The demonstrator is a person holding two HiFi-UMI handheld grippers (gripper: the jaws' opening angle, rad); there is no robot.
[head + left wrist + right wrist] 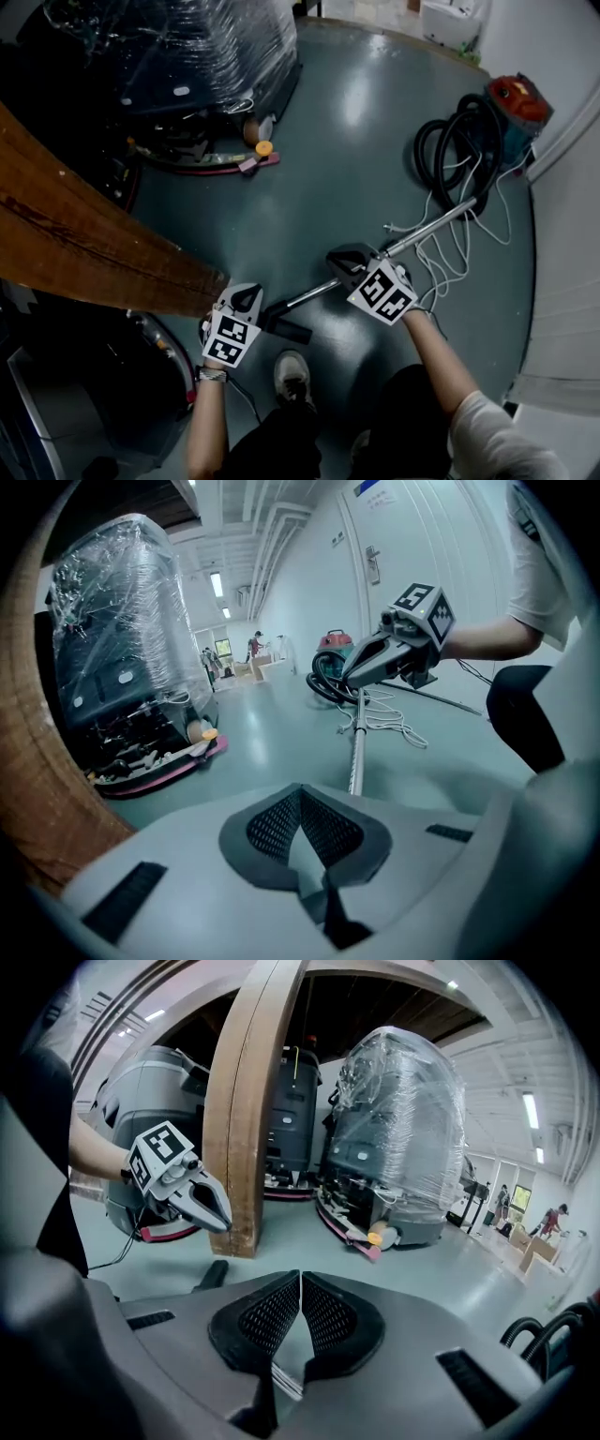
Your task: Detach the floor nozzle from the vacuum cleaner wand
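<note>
Nothing of the job is done yet, as far as these views show. The floor nozzle [287, 329] lies on the floor [328, 141] at about 6 o'clock in the head view, just ahead of your shoe [292, 375]. It still sits on the low end of the wand [431, 228]. The wand runs up from there toward 2 o'clock, where the black hose [450, 155] coils beside the red-topped vacuum canister [514, 105]. The joint between nozzle and wand is dark and small in the head view, so I can only say it looks unbroken.

Your left gripper [246, 302] hangs at 9 o'clock of the nozzle, near it but apart. Its own view shows the jaws pressed together with nothing between them and the wand stretching away past the tips toward 12 o'clock.

Your right gripper [342, 260] sits over the middle of the wand. Its jaws are also together and empty, so it grips nothing. The nozzle shows in its view as a dark bar at about 9 o'clock of the jaw tips.

What is left is the whole task. You need to spread both pairs of jaws, clamp one on the wand and one on the nozzle neck, then pull the two apart. A white cord [450, 262] lies looped across the floor beside the wand at 3 o'clock, so keep it out of the grip.
</note>
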